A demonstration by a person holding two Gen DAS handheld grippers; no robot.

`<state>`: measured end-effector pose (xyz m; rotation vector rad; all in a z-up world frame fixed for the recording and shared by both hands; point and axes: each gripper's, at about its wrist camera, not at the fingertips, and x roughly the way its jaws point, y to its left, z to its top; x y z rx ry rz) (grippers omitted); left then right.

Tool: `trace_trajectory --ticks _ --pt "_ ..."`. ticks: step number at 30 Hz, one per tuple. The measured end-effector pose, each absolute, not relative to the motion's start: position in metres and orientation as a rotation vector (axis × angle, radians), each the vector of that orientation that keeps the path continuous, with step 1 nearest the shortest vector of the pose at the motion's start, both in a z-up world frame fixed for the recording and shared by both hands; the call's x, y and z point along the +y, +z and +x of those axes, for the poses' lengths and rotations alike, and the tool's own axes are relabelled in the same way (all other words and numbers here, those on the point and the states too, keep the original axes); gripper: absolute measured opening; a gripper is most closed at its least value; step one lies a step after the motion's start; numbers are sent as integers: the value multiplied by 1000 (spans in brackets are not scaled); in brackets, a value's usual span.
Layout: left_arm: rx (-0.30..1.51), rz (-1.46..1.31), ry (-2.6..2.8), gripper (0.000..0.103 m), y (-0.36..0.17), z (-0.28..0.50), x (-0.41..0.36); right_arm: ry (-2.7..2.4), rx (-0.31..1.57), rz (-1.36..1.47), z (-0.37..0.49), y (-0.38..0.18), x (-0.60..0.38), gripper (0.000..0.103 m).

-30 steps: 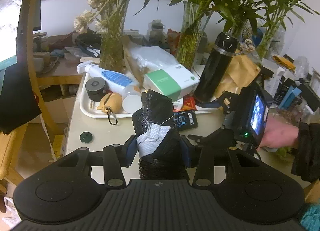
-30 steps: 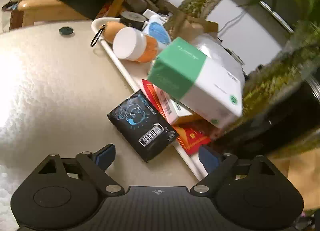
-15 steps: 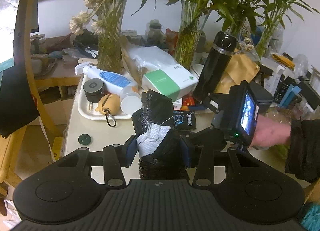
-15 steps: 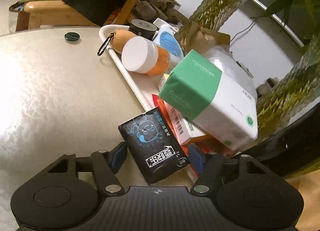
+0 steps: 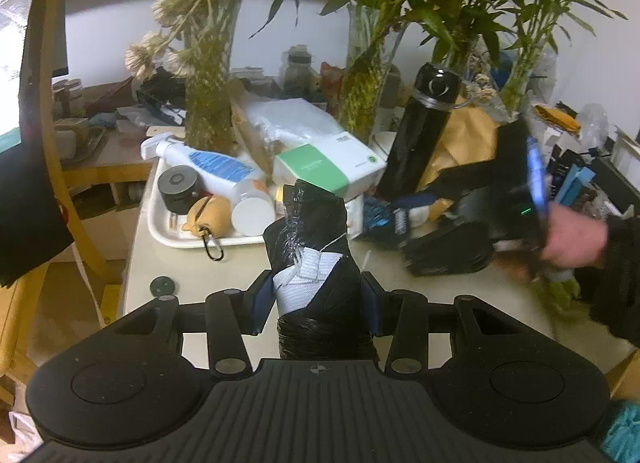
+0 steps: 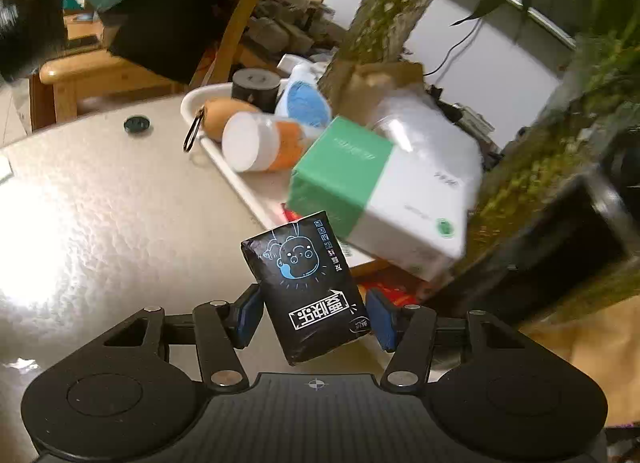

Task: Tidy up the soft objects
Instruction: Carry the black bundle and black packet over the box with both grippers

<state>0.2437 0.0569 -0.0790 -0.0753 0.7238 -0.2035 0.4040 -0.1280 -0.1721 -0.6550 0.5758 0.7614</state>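
Black tissue pack now lifted in right hand-held gripper; left hand-held gripper around black bundle

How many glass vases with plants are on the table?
3 in the left wrist view: one vase with white flowers behind the spray bottle, one middle vase behind the green-and-white pack, one far-right vase. Clutter may hide more.
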Motion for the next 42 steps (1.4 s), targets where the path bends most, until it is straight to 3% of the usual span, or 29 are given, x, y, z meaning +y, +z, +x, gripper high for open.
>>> trace_trajectory --ticks 23,42 --pt "734 -46 -145 44 -70 240 38 596 625 -525 327 -108 -230 59" --pt "644 2 -195 44 -5 179 14 533 557 -398 223 -31 -263 59"
